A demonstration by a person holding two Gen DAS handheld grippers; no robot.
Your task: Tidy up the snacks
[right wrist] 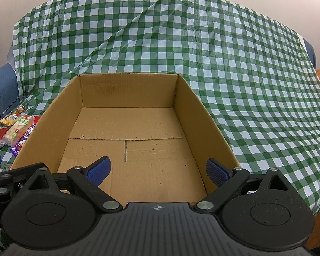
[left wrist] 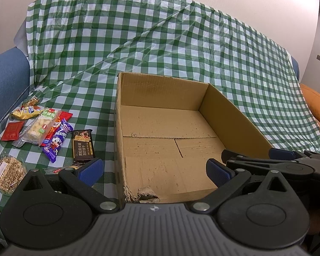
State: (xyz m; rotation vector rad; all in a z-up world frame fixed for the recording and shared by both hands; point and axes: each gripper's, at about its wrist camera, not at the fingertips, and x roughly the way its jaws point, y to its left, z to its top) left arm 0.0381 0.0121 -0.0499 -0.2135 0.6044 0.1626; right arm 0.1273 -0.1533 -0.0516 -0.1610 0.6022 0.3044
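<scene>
One cardboard box [left wrist: 160, 128]. Snack packets beside it: at least eight. One dark cracker pack [left wrist: 83, 147], one purple milk-candy pack [left wrist: 57, 143], two red packets, one round clear-wrapped cake [left wrist: 7, 171], others overlapping.

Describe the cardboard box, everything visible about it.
The cardboard box is plain brown corrugated board, open at the top, with nothing inside. Its floor shows flap seams and scuffs, and one near corner is torn. It sits upright on the green checked cloth, with the snack packets to its left, apart from it. Neither gripper touches it.
</scene>
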